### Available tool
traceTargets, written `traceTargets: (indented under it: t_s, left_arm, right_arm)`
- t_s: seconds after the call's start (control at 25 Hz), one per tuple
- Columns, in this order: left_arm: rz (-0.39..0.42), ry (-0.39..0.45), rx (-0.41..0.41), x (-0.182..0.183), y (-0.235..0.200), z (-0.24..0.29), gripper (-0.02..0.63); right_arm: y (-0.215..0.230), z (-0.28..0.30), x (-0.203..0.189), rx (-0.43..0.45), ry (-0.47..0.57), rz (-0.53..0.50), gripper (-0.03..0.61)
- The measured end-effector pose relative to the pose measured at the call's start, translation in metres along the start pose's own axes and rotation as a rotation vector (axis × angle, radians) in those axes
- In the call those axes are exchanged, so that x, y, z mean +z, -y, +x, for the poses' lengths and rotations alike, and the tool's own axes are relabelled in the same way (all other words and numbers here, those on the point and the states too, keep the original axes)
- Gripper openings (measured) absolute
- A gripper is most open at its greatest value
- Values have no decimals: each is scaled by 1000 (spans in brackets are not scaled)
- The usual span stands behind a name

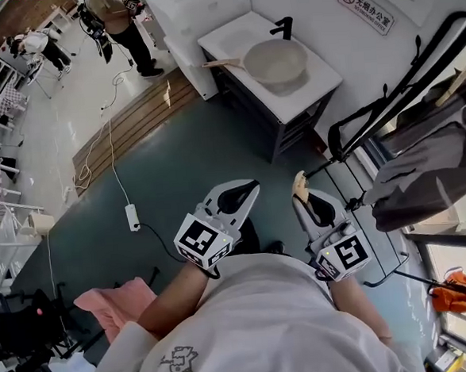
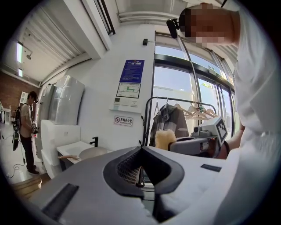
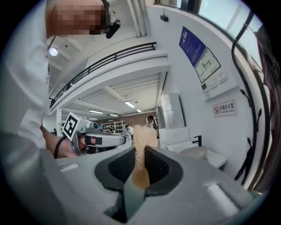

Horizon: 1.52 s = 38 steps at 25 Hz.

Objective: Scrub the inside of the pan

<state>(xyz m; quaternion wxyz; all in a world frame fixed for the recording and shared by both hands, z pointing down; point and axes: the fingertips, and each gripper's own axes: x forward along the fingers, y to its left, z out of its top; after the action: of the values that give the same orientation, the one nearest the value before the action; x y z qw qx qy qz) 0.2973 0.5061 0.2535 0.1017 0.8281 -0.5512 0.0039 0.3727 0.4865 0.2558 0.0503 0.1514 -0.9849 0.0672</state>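
The pale round pan (image 1: 276, 61) with a wooden handle lies on the white sink counter (image 1: 230, 37) ahead, beside a black faucet (image 1: 284, 26). Both grippers are held out level, well short of the counter. My left gripper (image 1: 245, 190) is shut with nothing in it; in its own view the jaws meet at the tip (image 2: 141, 150) and the pan (image 2: 90, 152) shows far off at the left. My right gripper (image 1: 300, 191) is shut on a tan sponge (image 1: 300, 182), which sticks up between the jaws (image 3: 141, 145). The pan (image 3: 193, 153) is small at the right there.
A black clothes rack (image 1: 415, 57) with hanging garments stands to the right of the counter. A power strip (image 1: 132, 218) and its cable lie on the floor at left. A wooden step (image 1: 125, 125) lies beyond, and a person (image 1: 122, 22) stands at the back left.
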Motion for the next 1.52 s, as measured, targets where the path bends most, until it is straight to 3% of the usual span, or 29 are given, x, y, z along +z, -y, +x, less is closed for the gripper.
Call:
traceTargets:
  t_s: [0.28, 0.8, 1.2, 1.52]
  left_arm:
    - [-35, -12, -23, 0, -75, 31, 2]
    - [-39, -14, -94, 40, -239, 42, 2]
    - [-26, 44, -89, 65, -296, 44, 2]
    - [-19, 7, -56, 63, -329, 78, 2]
  right_arm:
    - [33, 69, 3, -17, -35, 2, 61]
    - [65, 247, 46, -66, -23, -2, 63]
    - [100, 285, 58, -125, -37, -18, 63]
    - [166, 302, 49, -145, -36, 18, 63]
